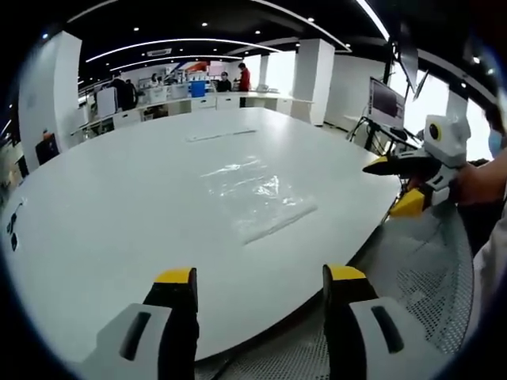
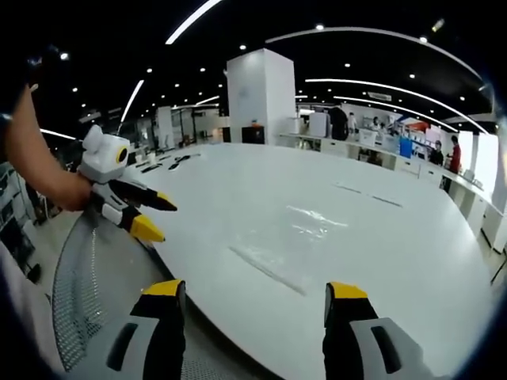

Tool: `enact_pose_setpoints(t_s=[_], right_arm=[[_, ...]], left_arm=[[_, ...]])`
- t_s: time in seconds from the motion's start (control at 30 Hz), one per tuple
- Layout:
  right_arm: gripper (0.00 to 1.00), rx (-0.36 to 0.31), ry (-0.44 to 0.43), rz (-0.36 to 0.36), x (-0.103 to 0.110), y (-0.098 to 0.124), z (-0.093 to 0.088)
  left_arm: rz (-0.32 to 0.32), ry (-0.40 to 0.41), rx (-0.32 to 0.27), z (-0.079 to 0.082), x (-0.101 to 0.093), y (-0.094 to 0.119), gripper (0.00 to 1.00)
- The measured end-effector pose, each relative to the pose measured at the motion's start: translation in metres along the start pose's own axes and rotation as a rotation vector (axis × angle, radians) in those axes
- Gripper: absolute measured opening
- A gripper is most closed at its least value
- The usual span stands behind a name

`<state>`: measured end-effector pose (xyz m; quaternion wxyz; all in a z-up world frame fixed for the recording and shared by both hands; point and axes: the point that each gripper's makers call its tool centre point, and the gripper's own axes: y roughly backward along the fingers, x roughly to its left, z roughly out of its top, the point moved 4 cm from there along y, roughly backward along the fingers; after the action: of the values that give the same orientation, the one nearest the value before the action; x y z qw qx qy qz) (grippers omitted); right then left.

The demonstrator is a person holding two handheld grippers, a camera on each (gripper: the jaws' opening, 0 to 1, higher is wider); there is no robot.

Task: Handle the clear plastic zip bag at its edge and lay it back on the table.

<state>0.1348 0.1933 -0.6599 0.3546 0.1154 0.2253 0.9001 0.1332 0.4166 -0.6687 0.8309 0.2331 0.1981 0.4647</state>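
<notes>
In the left gripper view, the left claw (image 1: 260, 279) is hovering at the near edge of the white desk (image 1: 103, 206) with its jaws standing wide apart and nothing between them. Ahead of it, the clear plastic zip bag (image 1: 255, 192) is lying flat on the desk, apart from both claws, its zip strip showing as a pale line along the side nearest the desk's edge. Further right, the right claw (image 1: 400, 184) is waiting beyond the desk's rim, its yellow tips spread and holding nothing.

The bag is looking very light, thin and limp, with glare on its crinkled film; I judge it will be slippery and will sag or fold once lifted. The zip strip seems the stiffest part, so that edge or a corner beside it is offering the surest pinch, and the flat film may resist a jaw sliding beneath it.

No brand, label or readable writing is showing on the bag or the desk.
</notes>
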Motion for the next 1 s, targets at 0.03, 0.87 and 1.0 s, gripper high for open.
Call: enact_pose_setpoints(t_s=[0.03,0.87,1.0], right_arm=[[0.71,-0.001,-0.006,0.008,0.0,0.0,0.001],[0.71,0.023,0.016,-0.054,-0.007,-0.004,-0.003],[0.71,0.028,0.019,-0.049,-0.007,-0.004,-0.003]], left_arm=[[0.004,0.002,0.0,0.0,0.002,-0.001,0.63],[-0.08,-0.075,-0.137,0.012,-0.01,0.012,0.59],[-0.085,-0.075,-0.145,0.013,-0.01,0.01,0.59]])
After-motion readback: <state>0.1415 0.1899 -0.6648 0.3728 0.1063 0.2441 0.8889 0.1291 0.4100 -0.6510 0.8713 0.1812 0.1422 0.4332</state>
